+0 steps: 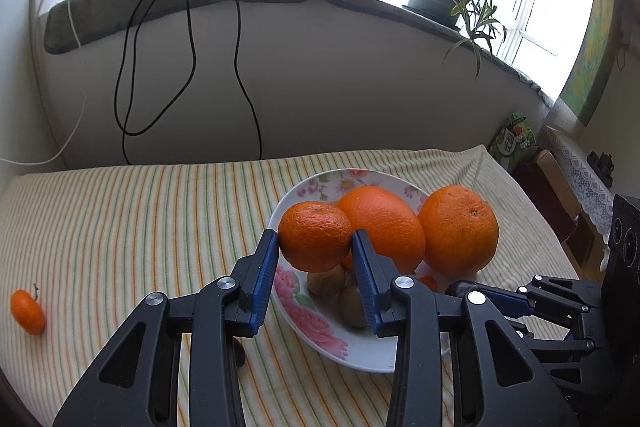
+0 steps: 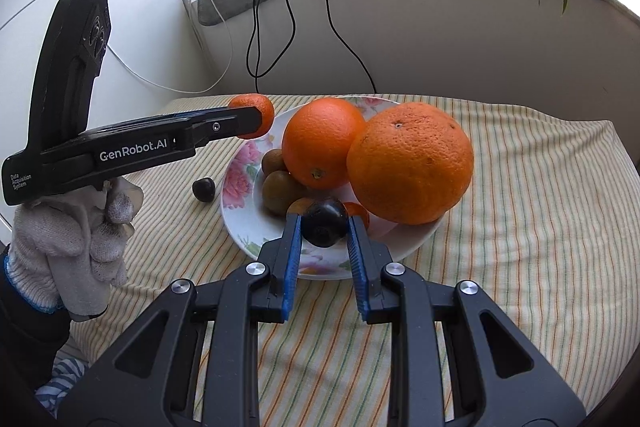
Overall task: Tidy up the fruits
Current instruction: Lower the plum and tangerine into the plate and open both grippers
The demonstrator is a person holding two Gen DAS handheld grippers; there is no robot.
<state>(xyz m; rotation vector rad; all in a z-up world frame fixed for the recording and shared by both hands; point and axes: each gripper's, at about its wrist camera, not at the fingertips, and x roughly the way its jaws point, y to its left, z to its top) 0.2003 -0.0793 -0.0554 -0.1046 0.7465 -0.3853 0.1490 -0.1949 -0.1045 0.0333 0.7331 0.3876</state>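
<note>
Left gripper (image 1: 314,241) clamped a tangerine (image 1: 315,235) above the floral plate (image 1: 320,331) at frame center; right gripper (image 2: 324,225) pinched a dark plum (image 2: 324,223) over plate's front w/ 2 oranges (image 2: 409,163).

Mandarin (image 1: 315,235), orange, dimpled skin: clamped between the blue pads of the left hand-held gripper (image 1: 315,241), held clear above the near rim of the floral plate (image 1: 320,331). Dark plum (image 2: 324,222), glossy: pinched in the right hand-held gripper (image 2: 324,227), low over the plate. Two large oranges (image 2: 323,142) (image 2: 409,163) sit on the plate just beyond both grippers, touching. Two brown kiwis (image 2: 280,191) lie left of them. Second dark plum (image 2: 204,189) and small mandarin (image 1: 27,311) lie off the plate, left of the grippers.
</note>
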